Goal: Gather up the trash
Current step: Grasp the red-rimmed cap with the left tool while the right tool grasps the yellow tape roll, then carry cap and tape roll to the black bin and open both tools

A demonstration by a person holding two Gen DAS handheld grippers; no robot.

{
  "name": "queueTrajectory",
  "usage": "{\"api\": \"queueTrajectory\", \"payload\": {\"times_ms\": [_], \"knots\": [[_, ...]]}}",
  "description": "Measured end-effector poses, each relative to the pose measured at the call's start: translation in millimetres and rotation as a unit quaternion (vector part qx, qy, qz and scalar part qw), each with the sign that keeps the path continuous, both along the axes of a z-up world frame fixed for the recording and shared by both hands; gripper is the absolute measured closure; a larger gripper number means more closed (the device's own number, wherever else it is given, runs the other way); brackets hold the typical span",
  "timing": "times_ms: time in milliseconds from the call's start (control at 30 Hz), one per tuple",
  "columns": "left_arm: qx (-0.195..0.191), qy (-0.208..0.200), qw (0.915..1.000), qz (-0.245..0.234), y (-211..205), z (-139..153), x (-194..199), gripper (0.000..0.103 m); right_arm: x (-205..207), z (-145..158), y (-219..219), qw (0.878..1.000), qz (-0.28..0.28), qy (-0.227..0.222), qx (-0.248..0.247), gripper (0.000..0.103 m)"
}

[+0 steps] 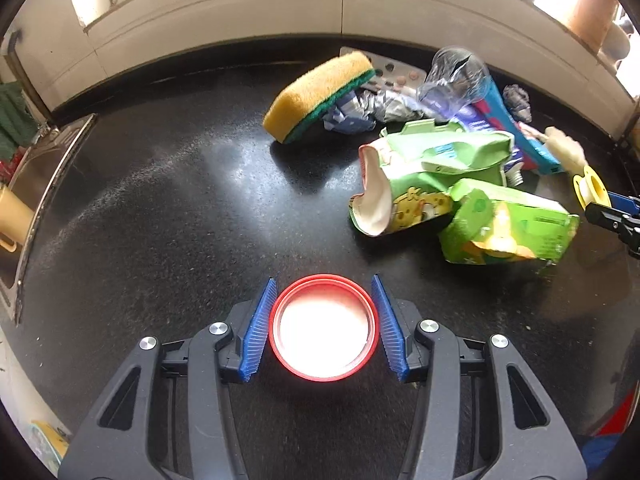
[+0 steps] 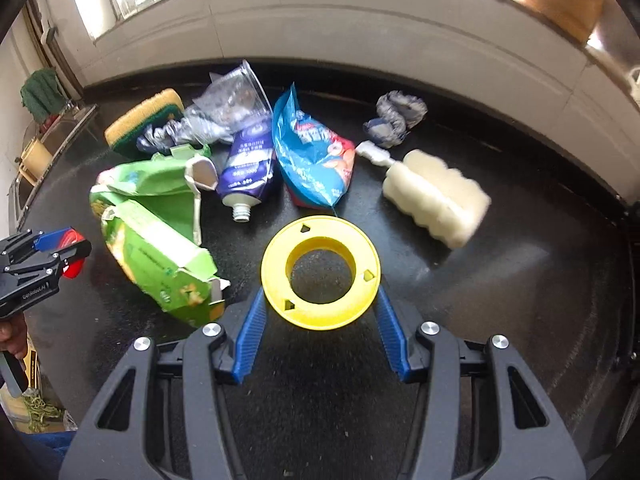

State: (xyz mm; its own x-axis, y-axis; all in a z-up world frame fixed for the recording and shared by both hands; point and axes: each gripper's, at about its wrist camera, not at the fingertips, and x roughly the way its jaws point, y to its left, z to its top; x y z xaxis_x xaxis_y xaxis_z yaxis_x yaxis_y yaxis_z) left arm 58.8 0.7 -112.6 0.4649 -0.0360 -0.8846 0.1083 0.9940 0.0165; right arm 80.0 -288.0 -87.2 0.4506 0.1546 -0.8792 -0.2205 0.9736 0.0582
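Observation:
My left gripper [image 1: 324, 292] is shut on a red jar lid [image 1: 323, 327], its blue pads against the rim, above the black counter [image 1: 160, 200]. My right gripper [image 2: 320, 300] is shut on a yellow plastic spool [image 2: 320, 272]. Trash lies ahead: crushed green cartons [image 2: 156, 236] [image 1: 460, 188], a purple tube [image 2: 250, 160], a blue snack bag [image 2: 312, 152], a crumpled clear cup [image 2: 232, 100] and a crumpled wrapper [image 2: 396, 116]. The left gripper with the red lid shows at the left edge of the right wrist view [image 2: 52, 256].
A yellow-green sponge [image 1: 320, 92] and a white sponge brush [image 2: 436, 196] lie among the trash. A blister pack [image 1: 396, 72] lies at the back. A steel sink [image 1: 36, 184] is at the counter's left end. A tiled wall [image 1: 280, 12] runs behind.

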Motion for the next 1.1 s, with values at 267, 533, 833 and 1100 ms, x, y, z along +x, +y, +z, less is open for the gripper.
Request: {"api": "queueTrajectory", "payload": {"times_ms": [267,533,833,1100], "knots": [[-0.012,-0.017,0.9992,0.034,23.9,32.7,-42.6,0.055,-32.1,39.4,41.9,0.999,0.037,-0.019,0.001,0.051],[-0.018,-0.023,0.989,0.145,110.7,40.9,-115.4,0.055,-63.0,45.4,194.6,0.978,0.207,-0.005,0.036,0.051],[-0.022,0.022,0.9414,0.336,258.8,-18.8,-254.1,0.055,-155.1,12.8,430.5,0.891,0.439,0.082,0.079,0.051],[-0.059,0.042,0.8984,0.433,355.3,-93.8,-329.0,0.055,-226.3,-54.8,573.1,0.841,0.522,0.134,0.038,0.051]]}}
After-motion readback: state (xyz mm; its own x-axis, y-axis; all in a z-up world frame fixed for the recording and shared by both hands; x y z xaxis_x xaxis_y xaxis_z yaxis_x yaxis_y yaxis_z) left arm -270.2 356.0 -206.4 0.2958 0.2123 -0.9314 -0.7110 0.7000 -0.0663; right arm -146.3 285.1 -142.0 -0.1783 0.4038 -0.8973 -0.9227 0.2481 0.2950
